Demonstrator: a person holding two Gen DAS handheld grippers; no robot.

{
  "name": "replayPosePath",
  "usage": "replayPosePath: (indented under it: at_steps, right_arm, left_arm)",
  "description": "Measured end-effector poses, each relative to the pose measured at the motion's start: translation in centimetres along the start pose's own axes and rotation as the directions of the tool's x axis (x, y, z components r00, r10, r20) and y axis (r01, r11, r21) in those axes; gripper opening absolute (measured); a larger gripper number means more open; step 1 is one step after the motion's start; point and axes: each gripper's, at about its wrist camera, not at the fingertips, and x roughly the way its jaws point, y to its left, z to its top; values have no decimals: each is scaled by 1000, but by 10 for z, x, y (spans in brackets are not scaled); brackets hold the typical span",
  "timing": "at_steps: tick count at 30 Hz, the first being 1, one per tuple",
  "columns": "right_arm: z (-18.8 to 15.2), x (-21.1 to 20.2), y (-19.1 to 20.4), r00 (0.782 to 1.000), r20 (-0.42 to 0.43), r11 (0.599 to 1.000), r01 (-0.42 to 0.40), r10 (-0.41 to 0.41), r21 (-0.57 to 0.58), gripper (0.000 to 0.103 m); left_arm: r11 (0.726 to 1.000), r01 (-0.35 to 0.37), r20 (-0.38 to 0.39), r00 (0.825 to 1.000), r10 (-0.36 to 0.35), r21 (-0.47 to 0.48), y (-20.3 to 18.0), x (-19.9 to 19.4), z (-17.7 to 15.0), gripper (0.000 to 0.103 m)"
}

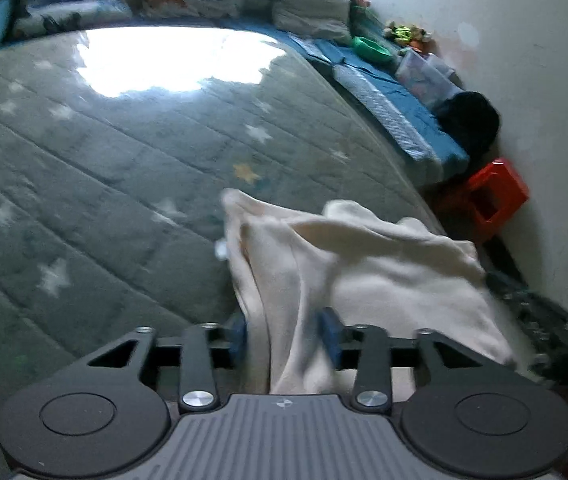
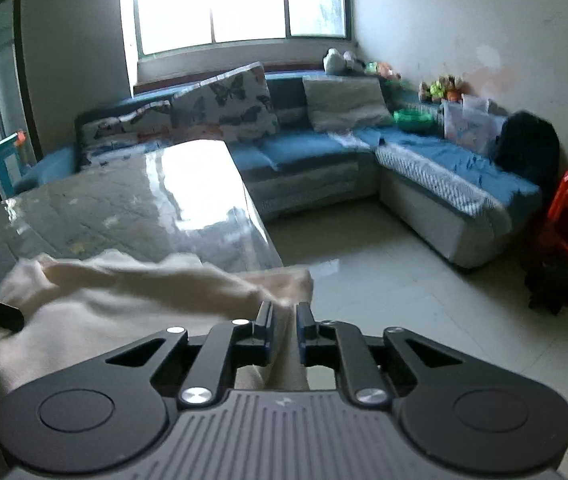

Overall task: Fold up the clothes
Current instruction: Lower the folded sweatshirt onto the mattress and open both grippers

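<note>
The left tool (image 1: 286,336) is clamped on a bunch of the cream garment (image 1: 364,264), which hangs above the right part of the desk (image 1: 103,160) with the star-pattern cover. The right tool (image 2: 284,334) is clamped on another edge of the same garment (image 2: 123,292), near the desk (image 2: 123,200) corner. A blue sofa (image 2: 424,160) stands behind.

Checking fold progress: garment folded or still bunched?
Bunched, not folded: the garment hangs in loose creases, pinched by left gripper and right gripper.
</note>
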Motion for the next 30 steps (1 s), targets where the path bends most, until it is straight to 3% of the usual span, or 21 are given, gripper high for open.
replayPosePath:
  at_steps: [7,17,19,27,30]
  right_arm:
    - [13,15,29,994,-34,994,-107,106,-32,13]
    - [11,46,44,991,-88,993,-109,105,-46,18]
    - [10,36,45,991,-75,992,-113,109,-56,29]
    - [-13,-24,54,990,-50,983,-139,134,-121,36]
    - [-22,-42,56,989,-37,983,-148,145,-111,36]
  left_arm:
    - [999,-40,87,995,37,33,-6,-8,19,48]
    - [990,-119,45,992,116,79,-11,31,24,48]
    - [991,-108,45,993,105,82,-11,24,19,52]
    - [985,-82,61,995,73,151,-28,-11,-22,68]
    - [982,-83,62,995,74,170,-32,-16,-39,69]
